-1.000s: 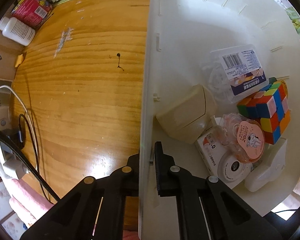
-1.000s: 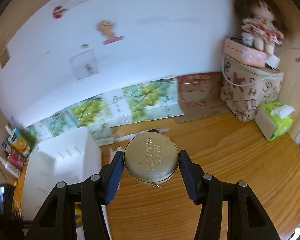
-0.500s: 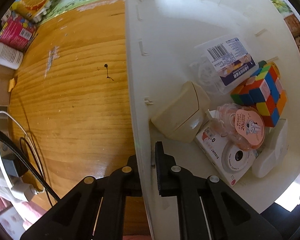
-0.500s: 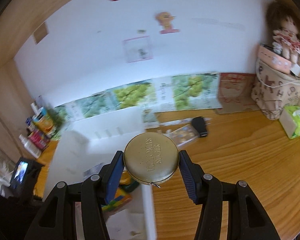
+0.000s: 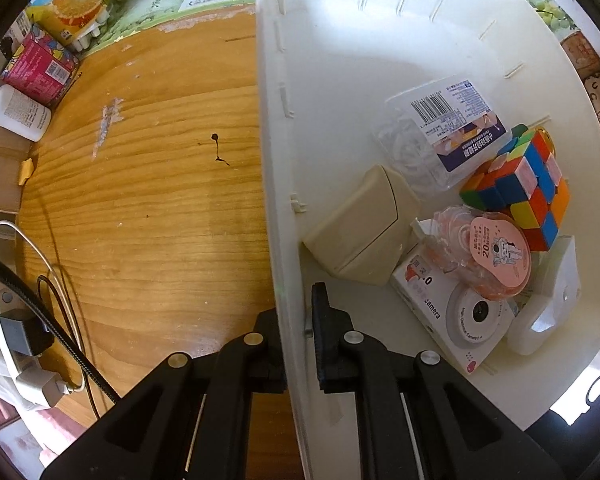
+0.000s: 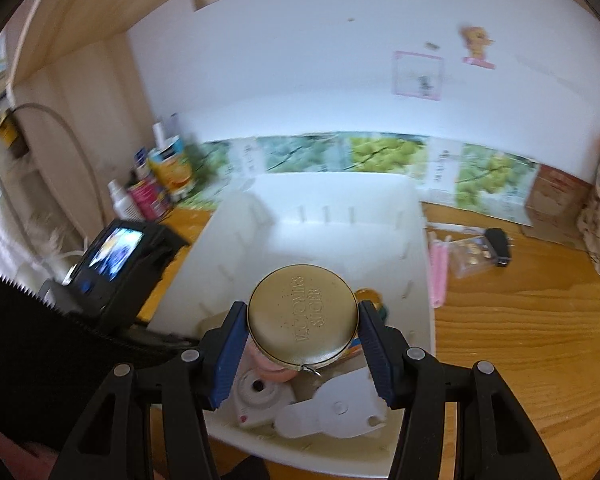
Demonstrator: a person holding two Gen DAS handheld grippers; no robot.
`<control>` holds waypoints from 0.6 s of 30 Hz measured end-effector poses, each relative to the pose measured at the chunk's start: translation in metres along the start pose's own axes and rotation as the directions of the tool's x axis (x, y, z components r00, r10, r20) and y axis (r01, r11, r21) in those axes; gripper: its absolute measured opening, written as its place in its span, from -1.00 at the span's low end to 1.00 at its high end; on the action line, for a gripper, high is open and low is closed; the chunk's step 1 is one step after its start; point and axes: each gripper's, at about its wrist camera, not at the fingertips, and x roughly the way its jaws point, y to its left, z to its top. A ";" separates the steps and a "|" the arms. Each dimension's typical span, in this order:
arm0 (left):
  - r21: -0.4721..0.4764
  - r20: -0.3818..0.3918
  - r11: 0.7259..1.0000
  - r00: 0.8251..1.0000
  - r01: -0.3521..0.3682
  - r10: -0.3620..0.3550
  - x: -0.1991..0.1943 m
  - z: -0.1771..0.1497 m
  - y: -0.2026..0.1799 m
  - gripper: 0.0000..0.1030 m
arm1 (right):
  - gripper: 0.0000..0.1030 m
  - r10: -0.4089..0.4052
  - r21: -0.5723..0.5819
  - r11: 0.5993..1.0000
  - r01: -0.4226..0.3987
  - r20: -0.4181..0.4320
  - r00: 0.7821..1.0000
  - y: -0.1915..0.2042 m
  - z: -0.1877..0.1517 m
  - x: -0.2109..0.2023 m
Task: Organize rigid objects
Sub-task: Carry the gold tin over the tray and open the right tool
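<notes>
A white plastic bin (image 5: 356, 72) stands on the wooden desk. Inside lie a colourful puzzle cube (image 5: 520, 188), a clear labelled box (image 5: 444, 132), a beige case (image 5: 364, 224), a pink tape pack (image 5: 488, 252), a camera box (image 5: 452, 316) and a white device (image 5: 548, 304). My left gripper (image 5: 296, 332) points down and is shut on the bin's left wall, one finger inside and one outside. In the right wrist view my right gripper (image 6: 302, 314) is shut on a round gold tin (image 6: 303, 316), held above the near end of the bin (image 6: 320, 196).
Bottles (image 5: 20, 112), a pink box (image 5: 40, 68) and a juice carton (image 5: 76, 4) line the desk's far left. A power strip with cables (image 5: 20, 340) lies at the left edge. Right of the bin are pink pens (image 6: 438, 272), a clear bag (image 6: 470, 256) and a black adapter (image 6: 498, 252).
My right gripper has swung left with the gold tin, from over the bare desk to above the bin's contents. My left gripper keeps its hold on the wall, rolled slightly.
</notes>
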 end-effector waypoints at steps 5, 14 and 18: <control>-0.011 -0.001 1.000 1.000 -0.002 0.002 -0.002 -0.008 -0.002 -0.79 | 0.08 0.026 -0.022 0.999 -0.026 -0.004 1.000 0.005 0.001 -0.001; -0.019 -0.001 1.000 1.000 -0.003 0.003 -0.005 -0.020 -0.001 -0.78 | 0.26 0.042 -0.016 0.999 -0.042 -0.006 0.999 0.004 0.000 -0.001; -0.026 0.000 1.000 1.000 0.005 -0.005 -0.004 -0.022 0.001 -0.78 | 0.37 0.038 -0.032 0.999 -0.038 -0.004 0.999 0.004 0.000 -0.006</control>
